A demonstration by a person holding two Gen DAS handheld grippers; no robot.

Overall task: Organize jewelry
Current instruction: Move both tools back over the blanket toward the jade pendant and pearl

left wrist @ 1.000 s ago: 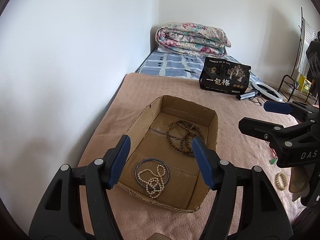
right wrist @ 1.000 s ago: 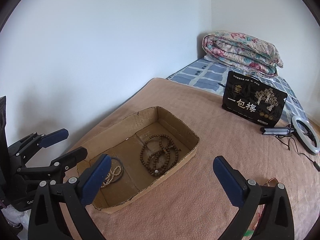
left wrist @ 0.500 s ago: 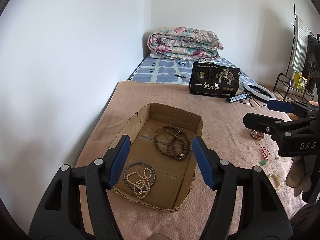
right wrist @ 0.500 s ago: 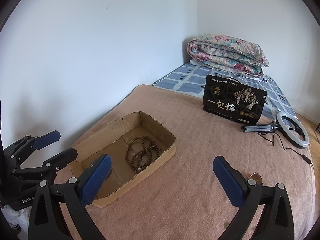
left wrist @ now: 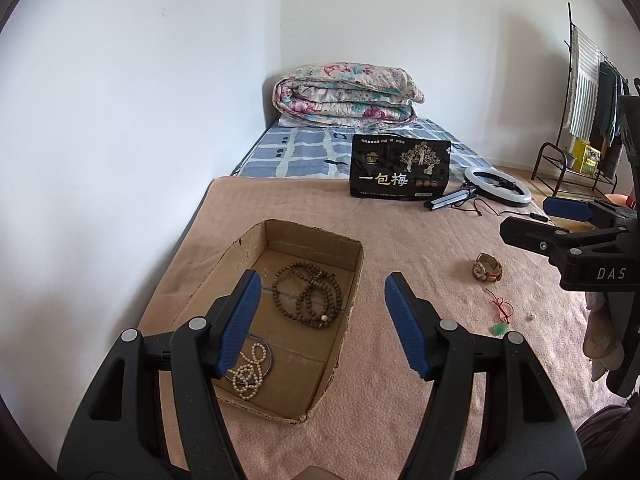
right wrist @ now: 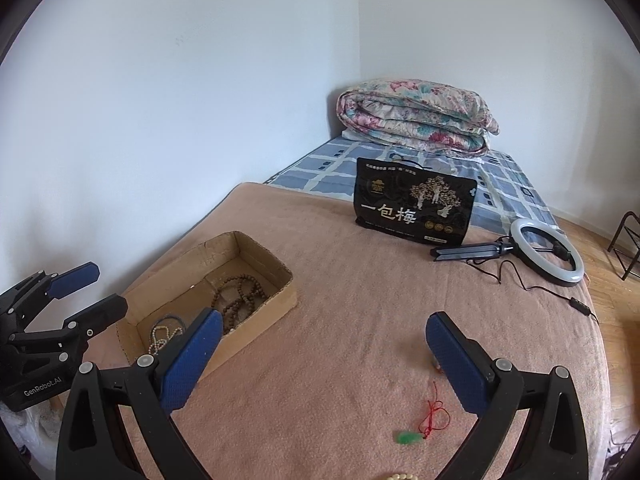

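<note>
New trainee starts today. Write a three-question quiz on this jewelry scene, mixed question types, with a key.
1. True or false: the wristwatch lies inside the cardboard box.
2. Which piece is in the box? A) green pendant on red cord B) brown bead strand C) ring light
3. Fill in: the left gripper and right gripper both have their jaws ____.

Key: 1 false, it lies on the pink blanket; 2 B; 3 open, holding nothing.
</note>
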